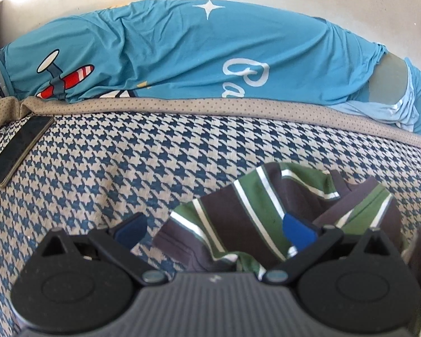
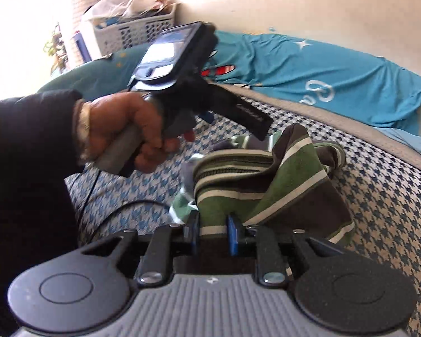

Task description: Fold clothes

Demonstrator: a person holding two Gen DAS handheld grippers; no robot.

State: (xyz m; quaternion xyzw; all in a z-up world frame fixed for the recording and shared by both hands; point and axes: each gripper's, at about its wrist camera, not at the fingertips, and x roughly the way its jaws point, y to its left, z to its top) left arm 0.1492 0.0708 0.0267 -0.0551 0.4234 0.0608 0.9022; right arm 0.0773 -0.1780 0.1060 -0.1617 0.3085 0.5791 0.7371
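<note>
A striped garment [image 1: 247, 213], brown and green with white lines, lies bunched on the houndstooth bed cover [image 1: 126, 163]. My left gripper [image 1: 214, 231] is open, its blue pads spread wide over the garment's near edge, the right pad [image 1: 297, 233] resting over the cloth. In the right wrist view the same garment [image 2: 269, 177] rises in a crumpled peak, and my right gripper [image 2: 214, 233] is shut on a fold of it. A hand [image 2: 126, 132] holds the left gripper's handle above and left of the cloth.
A turquoise sheet [image 1: 182, 56] with plane and star prints lies along the wall behind a dotted beige border [image 1: 210, 106]. A dark phone [image 1: 19, 148] rests on the cover at left. A white laundry basket [image 2: 134, 31] stands at the far corner. A cable [image 2: 120, 210] crosses the cover.
</note>
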